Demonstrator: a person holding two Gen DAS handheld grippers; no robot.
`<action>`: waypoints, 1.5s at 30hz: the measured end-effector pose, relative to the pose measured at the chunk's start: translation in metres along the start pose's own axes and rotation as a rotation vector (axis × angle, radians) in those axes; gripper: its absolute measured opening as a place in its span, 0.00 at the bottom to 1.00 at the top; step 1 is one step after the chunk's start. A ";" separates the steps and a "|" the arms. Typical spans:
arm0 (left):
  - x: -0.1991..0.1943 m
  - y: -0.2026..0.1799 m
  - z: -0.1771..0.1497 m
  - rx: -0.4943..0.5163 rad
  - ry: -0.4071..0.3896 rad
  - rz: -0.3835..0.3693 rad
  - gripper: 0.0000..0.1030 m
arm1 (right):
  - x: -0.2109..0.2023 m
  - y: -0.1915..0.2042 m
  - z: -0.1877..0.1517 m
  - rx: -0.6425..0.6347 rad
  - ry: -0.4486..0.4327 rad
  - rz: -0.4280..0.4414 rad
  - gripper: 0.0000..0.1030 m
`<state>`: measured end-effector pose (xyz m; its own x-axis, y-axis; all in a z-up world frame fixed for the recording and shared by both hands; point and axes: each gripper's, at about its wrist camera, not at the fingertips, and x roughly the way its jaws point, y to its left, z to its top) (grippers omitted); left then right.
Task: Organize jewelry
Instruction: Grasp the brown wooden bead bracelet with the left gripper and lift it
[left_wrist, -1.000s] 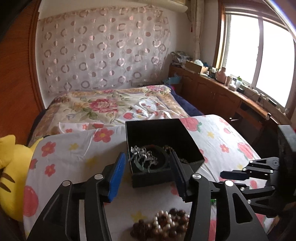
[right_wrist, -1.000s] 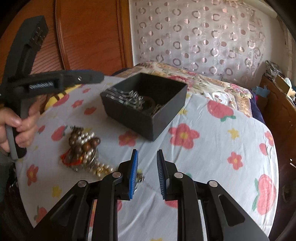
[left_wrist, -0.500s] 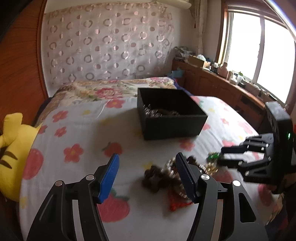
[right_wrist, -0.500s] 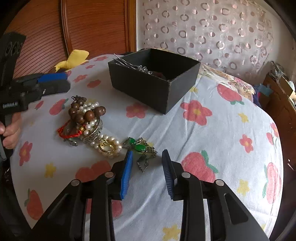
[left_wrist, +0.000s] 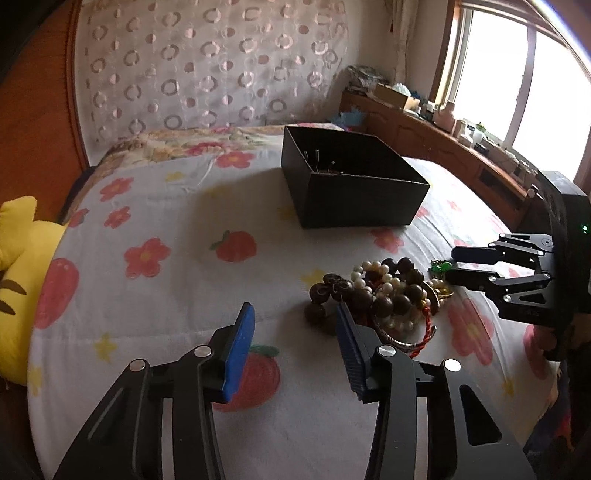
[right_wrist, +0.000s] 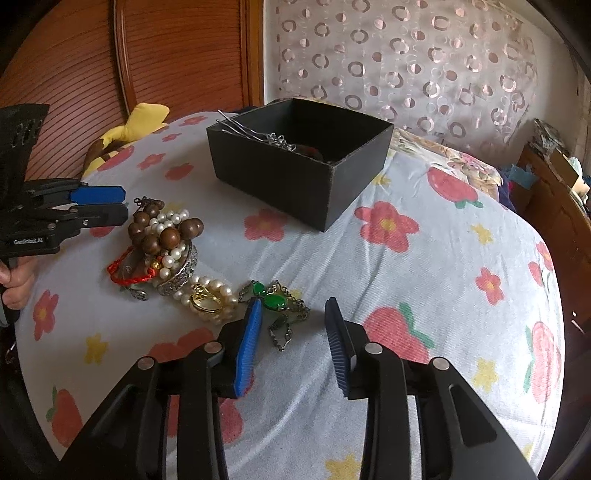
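A black open box (right_wrist: 299, 162) (left_wrist: 351, 184) stands on the flowered cloth and holds hairpins and other jewelry. A pile of wooden-bead and pearl bracelets (right_wrist: 162, 236) (left_wrist: 380, 291) lies in front of it, with a red cord, a silver bangle and a gold ring (right_wrist: 205, 295). A green-stone necklace (right_wrist: 275, 301) lies just ahead of my right gripper (right_wrist: 293, 325), which is open and empty. My left gripper (left_wrist: 295, 332) is open and empty, low at the near left of the bead pile.
A yellow plush toy (left_wrist: 14, 266) lies at the cloth's left edge. A flowered bed (left_wrist: 192, 140) is behind the box. A wooden cabinet (left_wrist: 443, 147) with clutter runs under the window at right.
Both grippers came down and closer to the loose jewelry. The right jaws have opened wider around the green necklace. The left gripper pulled back from the box to the bead pile.
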<state>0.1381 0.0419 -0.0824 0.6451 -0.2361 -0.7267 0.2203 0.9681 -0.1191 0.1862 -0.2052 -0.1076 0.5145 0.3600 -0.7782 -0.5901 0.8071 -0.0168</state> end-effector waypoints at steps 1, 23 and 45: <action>0.002 -0.001 0.002 0.005 0.007 -0.001 0.41 | 0.000 0.000 0.000 0.000 0.000 0.000 0.36; 0.027 -0.015 0.016 0.027 0.070 -0.093 0.17 | 0.001 0.000 0.000 0.003 0.000 -0.007 0.39; -0.038 -0.034 0.025 0.043 -0.096 -0.095 0.11 | 0.001 0.000 0.000 0.003 0.000 -0.007 0.41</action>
<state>0.1240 0.0156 -0.0340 0.6864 -0.3354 -0.6452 0.3138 0.9370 -0.1533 0.1866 -0.2054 -0.1085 0.5188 0.3543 -0.7780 -0.5844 0.8112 -0.0203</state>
